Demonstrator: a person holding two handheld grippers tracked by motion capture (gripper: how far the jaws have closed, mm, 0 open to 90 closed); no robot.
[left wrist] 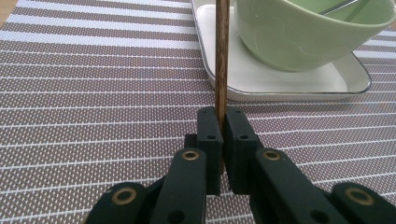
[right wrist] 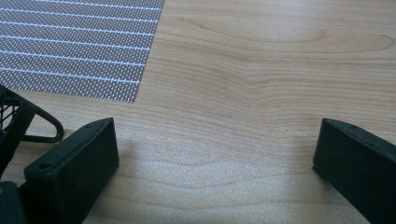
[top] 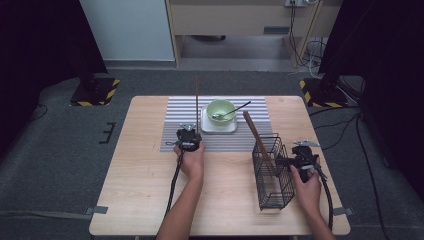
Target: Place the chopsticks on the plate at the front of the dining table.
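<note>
Left gripper clamped on a chopstick beside the green bowl.
High view: chopstick upright over the striped mat; right gripper beside wire basket; left gripper view: jaws pinching chopstick near white tray; right gripper view: jaws wide over bare tabletop.

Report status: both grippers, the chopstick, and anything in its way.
Left gripper shut on chopstick, held upright over striped mat. Right gripper open, empty, beside wire basket. Bowl on tray close alongside chopstick.
</note>
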